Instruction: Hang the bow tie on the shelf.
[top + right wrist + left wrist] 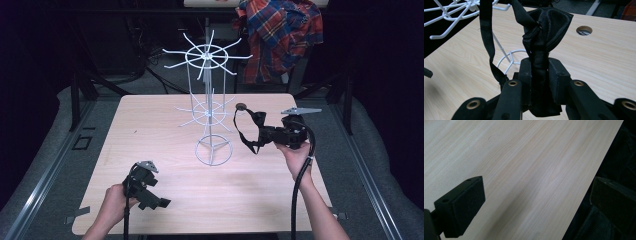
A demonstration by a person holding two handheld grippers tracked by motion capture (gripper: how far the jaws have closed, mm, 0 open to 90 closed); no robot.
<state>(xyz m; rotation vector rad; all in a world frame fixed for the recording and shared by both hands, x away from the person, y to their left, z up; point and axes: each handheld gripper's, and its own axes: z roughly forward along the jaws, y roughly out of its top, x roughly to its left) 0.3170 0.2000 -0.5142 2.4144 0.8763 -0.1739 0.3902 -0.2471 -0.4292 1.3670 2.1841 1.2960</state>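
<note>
The right tongs [263, 136] are pinching a black bow tie [544, 30], which is pressed between both pads; in the right gripper view it stands in the middle of the frame. In the high view, right of centre, the right hand [295, 152] holds them level, pointing left toward the white wire rack [207, 100]. The tie's strap [240, 131] hangs in a loop. The left tongs [150, 192], at the lower left, are spread wide above the table [529, 170], with nothing between them. The bottom of the frame cuts off both forearms. The rack's top is cut off in the right gripper view.
</note>
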